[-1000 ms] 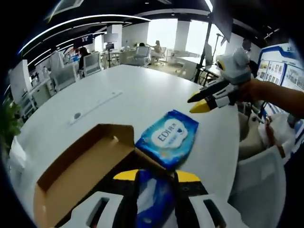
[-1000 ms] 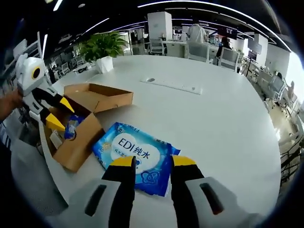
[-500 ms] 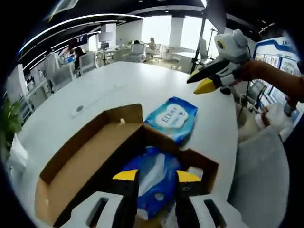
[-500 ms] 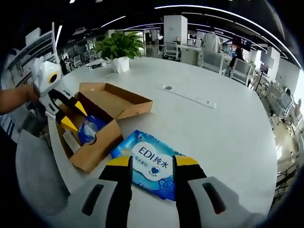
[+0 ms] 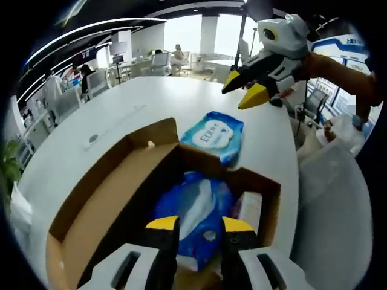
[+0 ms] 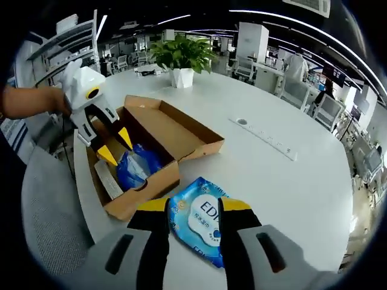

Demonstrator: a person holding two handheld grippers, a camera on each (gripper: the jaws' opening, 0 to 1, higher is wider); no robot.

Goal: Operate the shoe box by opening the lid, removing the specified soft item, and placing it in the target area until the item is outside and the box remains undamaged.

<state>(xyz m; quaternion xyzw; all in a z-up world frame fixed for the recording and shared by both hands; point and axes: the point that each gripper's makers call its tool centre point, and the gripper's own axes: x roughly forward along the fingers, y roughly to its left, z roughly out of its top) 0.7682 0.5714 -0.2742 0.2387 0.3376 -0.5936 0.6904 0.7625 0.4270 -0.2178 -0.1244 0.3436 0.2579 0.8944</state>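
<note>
Shoe box (image 6: 158,158) lid open; one wipes pack (image 6: 204,219) already out on desk (image 6: 290,181), just ahead of spread, empty right tongs (image 6: 192,205); second blue pack (image 5: 192,216) in box beneath spread left tongs (image 5: 199,225); removal step; next likely: lower, pinch pack, avoid cardboard wall.

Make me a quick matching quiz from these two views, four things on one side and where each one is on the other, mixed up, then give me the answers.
Things:
1. blue wipes pack
2. crumpled blue bag
3. potted plant
4. left claw

Places:
A. inside the open shoe box
B. flat on the white table, outside the box
C. hovering over the box, jaws apart
D. at the table's far edge

Pairs: 1-B, 2-A, 3-D, 4-C
</note>
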